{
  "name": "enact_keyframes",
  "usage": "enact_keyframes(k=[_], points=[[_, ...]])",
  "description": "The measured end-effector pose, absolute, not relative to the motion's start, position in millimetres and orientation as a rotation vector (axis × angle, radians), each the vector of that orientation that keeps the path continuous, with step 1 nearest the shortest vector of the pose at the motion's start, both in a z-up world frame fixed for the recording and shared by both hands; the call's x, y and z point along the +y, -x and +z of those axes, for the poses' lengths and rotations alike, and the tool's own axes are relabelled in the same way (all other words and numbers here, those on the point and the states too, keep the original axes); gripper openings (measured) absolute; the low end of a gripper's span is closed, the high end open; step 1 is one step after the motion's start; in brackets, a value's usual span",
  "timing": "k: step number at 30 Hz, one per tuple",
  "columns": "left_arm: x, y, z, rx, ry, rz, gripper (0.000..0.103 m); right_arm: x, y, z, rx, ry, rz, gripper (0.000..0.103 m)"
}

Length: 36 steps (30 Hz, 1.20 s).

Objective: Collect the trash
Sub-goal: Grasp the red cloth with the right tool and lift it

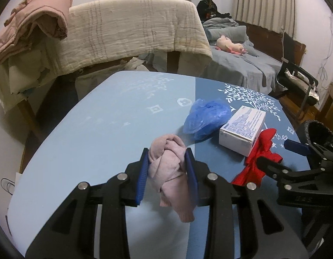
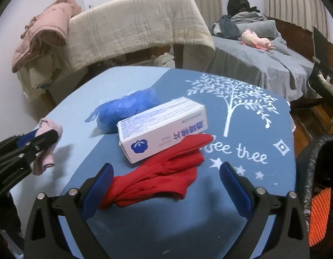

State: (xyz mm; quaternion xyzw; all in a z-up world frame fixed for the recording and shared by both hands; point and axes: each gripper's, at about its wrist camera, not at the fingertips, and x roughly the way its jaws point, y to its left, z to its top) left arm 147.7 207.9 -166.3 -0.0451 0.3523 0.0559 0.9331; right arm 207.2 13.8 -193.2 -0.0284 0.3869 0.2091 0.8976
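My left gripper (image 1: 167, 155) is shut on a pink sock (image 1: 168, 170) and holds it above the blue table (image 1: 101, 125); the sock also shows at the left of the right wrist view (image 2: 46, 149). My right gripper (image 2: 166, 170) is open, its jaws on either side of a red cloth (image 2: 164, 172) lying on the table (image 2: 241, 146). The red cloth (image 1: 261, 153) touches a white carton box (image 2: 162, 127) that also shows in the left wrist view (image 1: 241, 129). A crumpled blue plastic bag (image 1: 206, 116) lies beside the box, also in the right wrist view (image 2: 123, 110).
A bin with a black liner (image 2: 315, 168) stands at the table's right edge, seen too in the left wrist view (image 1: 319, 131). A chair draped with a beige blanket (image 1: 132, 32) stands behind the table. A bed with a pink plush toy (image 1: 229, 45) is at the back right.
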Motion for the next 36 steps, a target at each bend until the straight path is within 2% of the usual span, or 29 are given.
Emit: enact_keyframes(k=[3, 9, 11, 16, 20, 36], points=[[209.1, -147.2, -166.7, 0.721, 0.102, 0.112, 0.032, 15.6, -207.4, -198.4, 0.835, 0.057, 0.450, 0.087], [205.5, -144.9, -165.6, 0.719, 0.106, 0.102, 0.032, 15.7, -204.1, -202.9, 0.872, 0.040, 0.495, 0.053], [203.3, -143.7, -164.3, 0.717, 0.107, 0.097, 0.032, 14.5, -203.1, -201.7, 0.877, 0.035, 0.513, 0.035], [194.9, -139.6, -159.3, 0.707, 0.105, 0.082, 0.032, 5.8, -199.8, -195.5, 0.865, 0.024, 0.526, 0.015], [184.9, -137.8, -154.0, 0.700, 0.100, 0.066, 0.032, -4.4, -196.3, -185.9, 0.841, 0.019, 0.518, 0.012], [138.5, -133.9, -129.4, 0.662, 0.087, -0.010, 0.032, -56.7, -176.6, -137.5, 0.746, -0.035, 0.490, 0.012]])
